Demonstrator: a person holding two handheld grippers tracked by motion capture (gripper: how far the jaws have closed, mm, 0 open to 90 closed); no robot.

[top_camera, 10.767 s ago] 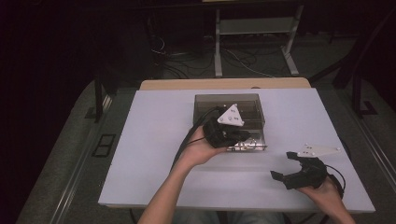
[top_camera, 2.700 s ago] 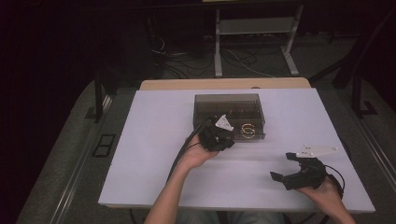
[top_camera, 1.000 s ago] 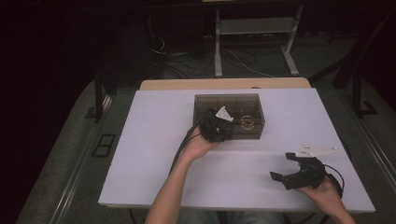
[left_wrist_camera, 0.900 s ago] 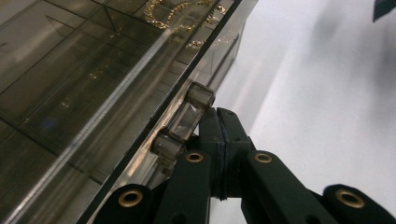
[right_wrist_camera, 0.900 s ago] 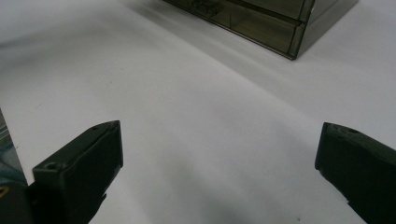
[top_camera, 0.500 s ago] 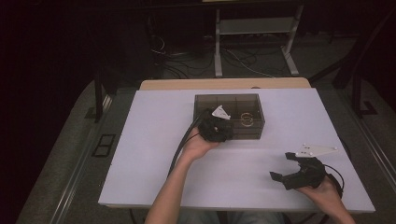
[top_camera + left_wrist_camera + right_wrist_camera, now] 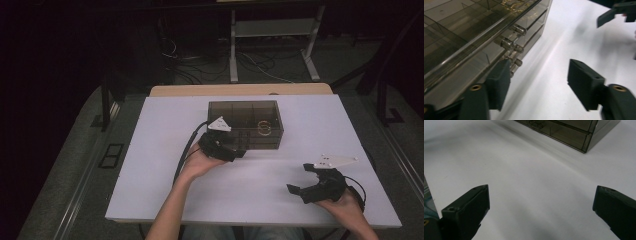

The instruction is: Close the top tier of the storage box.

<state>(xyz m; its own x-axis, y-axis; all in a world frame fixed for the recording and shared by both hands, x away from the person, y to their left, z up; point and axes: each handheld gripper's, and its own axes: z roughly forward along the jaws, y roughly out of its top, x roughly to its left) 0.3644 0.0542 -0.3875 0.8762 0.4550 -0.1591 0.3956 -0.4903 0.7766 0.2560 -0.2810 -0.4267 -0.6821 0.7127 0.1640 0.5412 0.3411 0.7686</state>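
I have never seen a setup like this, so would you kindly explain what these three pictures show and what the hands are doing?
A person sits at a white table and holds a hand-held two-jaw gripper in each hand; there is no robot arm. The high view looks down from above. The other two come from cameras riding on each gripper, looking along its black jaws.

On the table stands a smoky clear drawer box with small round knobs on its front and gold-coloured items inside.

The left gripper is at the box front; its jaws have just been opening, with nothing between them. The right gripper rests apart, jaws wide, holding nothing.
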